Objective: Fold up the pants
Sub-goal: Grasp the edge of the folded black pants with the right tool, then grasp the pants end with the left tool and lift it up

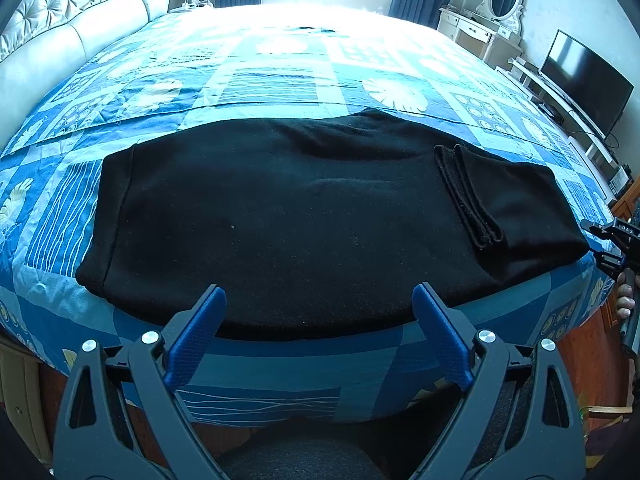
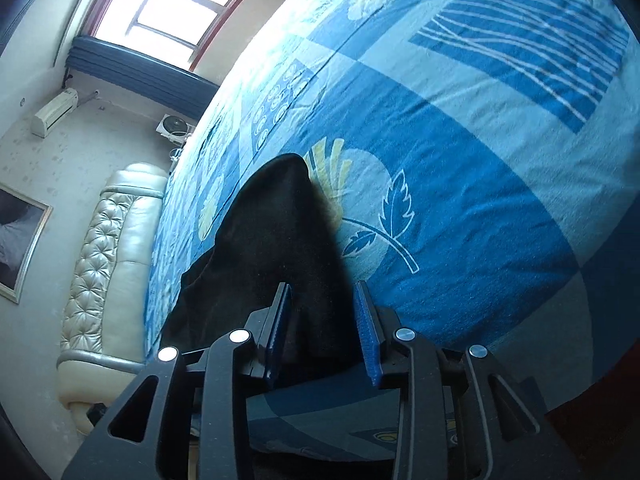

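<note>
Black pants [image 1: 280, 216] lie flat across the near side of the bed, their leg ends [image 1: 468, 196] folded back on top at the right. My left gripper [image 1: 319, 292] hovers open over the pants' near edge, nothing between its blue pads [image 1: 200, 336]. My right gripper [image 1: 600, 244] is at the pants' right end, held by a hand [image 1: 624, 296]. In the right wrist view the pants [image 2: 280, 220] run away from the right gripper [image 2: 322, 286]. Black cloth lies in the gap between its parted fingers, and I see no pinch on it.
A blue patterned bedspread [image 1: 280, 80] [image 2: 460, 160] covers the bed. A padded pale headboard [image 1: 80, 28] [image 2: 104, 260] stands on the left. A white dresser with mirror [image 1: 476, 32] and a TV [image 1: 584, 80] on a low shelf line the right wall.
</note>
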`<state>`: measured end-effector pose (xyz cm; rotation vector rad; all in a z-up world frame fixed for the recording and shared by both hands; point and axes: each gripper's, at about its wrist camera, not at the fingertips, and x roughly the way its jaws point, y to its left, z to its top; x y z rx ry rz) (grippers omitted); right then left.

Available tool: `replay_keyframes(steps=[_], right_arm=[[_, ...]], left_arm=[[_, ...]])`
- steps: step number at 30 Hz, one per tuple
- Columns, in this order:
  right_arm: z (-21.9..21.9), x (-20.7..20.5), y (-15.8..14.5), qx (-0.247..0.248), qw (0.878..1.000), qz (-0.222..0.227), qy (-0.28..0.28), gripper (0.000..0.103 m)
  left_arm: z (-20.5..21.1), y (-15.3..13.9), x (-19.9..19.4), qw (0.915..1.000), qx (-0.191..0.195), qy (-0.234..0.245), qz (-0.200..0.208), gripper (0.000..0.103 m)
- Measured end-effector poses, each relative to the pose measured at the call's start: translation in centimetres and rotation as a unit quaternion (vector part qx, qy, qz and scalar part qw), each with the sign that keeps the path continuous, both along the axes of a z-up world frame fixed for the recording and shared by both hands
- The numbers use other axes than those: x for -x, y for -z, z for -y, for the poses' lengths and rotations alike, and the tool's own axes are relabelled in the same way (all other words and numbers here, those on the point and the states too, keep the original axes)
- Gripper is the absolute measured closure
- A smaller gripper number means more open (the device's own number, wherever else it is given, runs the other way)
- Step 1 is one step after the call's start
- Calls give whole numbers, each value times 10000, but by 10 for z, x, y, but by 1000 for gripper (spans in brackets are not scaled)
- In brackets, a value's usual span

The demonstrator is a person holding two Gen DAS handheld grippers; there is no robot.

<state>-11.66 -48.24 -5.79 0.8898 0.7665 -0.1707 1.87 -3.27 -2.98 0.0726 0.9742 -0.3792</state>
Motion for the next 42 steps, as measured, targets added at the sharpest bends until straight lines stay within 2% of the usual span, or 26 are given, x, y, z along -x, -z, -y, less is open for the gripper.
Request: replay_keyframes(steps=[2, 4, 7, 10, 18, 24, 28, 31, 35, 37, 39, 42], right_arm=[[-18, -4, -19, 248, 9992, 283, -133, 60], [-39, -13, -29, 104, 9974, 501, -510, 51], [-69, -27, -28, -232, 9916, 604, -1122, 48], [-86, -35, -18, -286, 9873, 550, -1465, 48], [-83, -41, 12, -1047, 9840, 499, -1350, 48], [-83, -38, 18, -1160, 9833, 460, -1326, 48], [-84, -40, 18, -1077, 9838, 435, -1365, 47], [-84, -40, 19, -1081, 9836, 430, -1380, 45], [-84, -41, 20, -1086, 9834, 439, -1385, 43], [-83, -41, 21, -1090, 9835, 446, -1377, 41], [-84, -41, 21, -1083, 9837, 448, -1365, 41], [-86, -42, 20, -1069, 9841, 454, -1345, 40]], left_arm=[[-1, 1, 0, 10000, 1, -25, -19, 9], [-2, 1, -1, 10000, 0, -44, -29, 9], [-5, 0, -2, 10000, -13, -92, -18, 9], [-9, 0, -4, 9998, -6, -169, -42, 9], [-20, 2, -10, 9992, 41, -377, -139, 9], [-28, -4, -13, 9991, 59, -391, -147, 9], [-54, -17, -23, 9979, 462, -391, -217, 9], [-93, -22, -35, 9950, 738, -654, -172, 9], [-155, -9, -63, 9886, 959, -1105, -343, 9], [-182, 3, -81, 9833, 1193, -1230, -610, 10], [-202, 15, -96, 9746, 1664, -1190, -909, 10], [-216, 27, -112, 9656, 2126, -1050, -1065, 10]])
